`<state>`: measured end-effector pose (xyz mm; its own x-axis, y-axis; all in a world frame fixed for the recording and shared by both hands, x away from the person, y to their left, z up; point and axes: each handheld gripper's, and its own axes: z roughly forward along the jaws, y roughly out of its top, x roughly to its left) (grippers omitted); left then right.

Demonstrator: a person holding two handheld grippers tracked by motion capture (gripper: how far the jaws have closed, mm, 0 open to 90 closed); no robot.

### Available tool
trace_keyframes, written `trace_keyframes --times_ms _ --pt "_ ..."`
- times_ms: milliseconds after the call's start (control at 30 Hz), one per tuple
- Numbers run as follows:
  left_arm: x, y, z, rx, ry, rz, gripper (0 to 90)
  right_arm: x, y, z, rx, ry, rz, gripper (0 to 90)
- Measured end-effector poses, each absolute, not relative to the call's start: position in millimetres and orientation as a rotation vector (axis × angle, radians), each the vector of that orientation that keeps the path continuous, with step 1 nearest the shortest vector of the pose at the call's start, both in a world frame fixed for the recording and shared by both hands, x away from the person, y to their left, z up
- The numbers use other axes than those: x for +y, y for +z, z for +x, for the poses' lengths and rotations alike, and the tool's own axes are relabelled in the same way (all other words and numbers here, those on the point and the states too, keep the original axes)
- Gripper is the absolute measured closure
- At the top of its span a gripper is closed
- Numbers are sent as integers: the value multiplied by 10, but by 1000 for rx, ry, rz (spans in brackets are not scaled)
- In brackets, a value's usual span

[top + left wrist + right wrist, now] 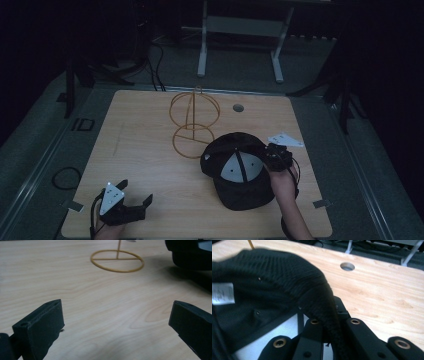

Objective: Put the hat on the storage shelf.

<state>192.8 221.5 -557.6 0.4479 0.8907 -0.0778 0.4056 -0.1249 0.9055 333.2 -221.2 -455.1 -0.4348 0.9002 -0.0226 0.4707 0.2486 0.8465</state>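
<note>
Nearest me in the high view, my left gripper (134,199) sits low at the front left of the wooden table (150,150), its jaws spread wide with nothing between them. Its own view confirms that: the left gripper (116,322) frames only bare wood grain, the two black jaws standing far apart at either edge of the picture, touching nothing that I can see.

Further in and to the right, my right gripper (270,156) is clamped on the rim of a black cap (240,195), which lies upside down with its pale grey lining facing up. From above I cannot judge the grip itself, since the gripper body covers the jaw tips. The right gripper view settles it: the right gripper (332,337) has its jaws closed tight on the thick knitted edge of the cap (274,290), the fabric pinched between them, and a white label (222,293) shows on the inside.

Beyond the cap stands a yellow wire stand (192,122), a ring base with an upright rounded frame, just beside the cap's far left edge; I cannot tell whether they touch. The left gripper view shows the ring base of that stand (117,261) flat on the wood. Farthest off, a round hole (238,107) in the tabletop lies near the back edge, also seen in the right gripper view (347,266)
</note>
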Motion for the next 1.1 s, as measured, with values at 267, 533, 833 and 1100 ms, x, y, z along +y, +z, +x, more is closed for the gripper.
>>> trace_keyframes --times_ms 267,533,833,1100 --pt "1942 -5465 1889 1064 521 1720 3 -2158 -4221 3255 1955 1174 1191 885" --pt "1705 -5322 1982 1010 517 1741 20 -2093 -3997 3162 1930 1214 1121 885" --pt "1403 -5168 2152 928 500 1794 30 -2039 -3851 3051 1930 1280 1061 885" --pt "1146 -5079 2309 884 467 1819 61 -1994 -3825 3008 1944 1299 1025 885"
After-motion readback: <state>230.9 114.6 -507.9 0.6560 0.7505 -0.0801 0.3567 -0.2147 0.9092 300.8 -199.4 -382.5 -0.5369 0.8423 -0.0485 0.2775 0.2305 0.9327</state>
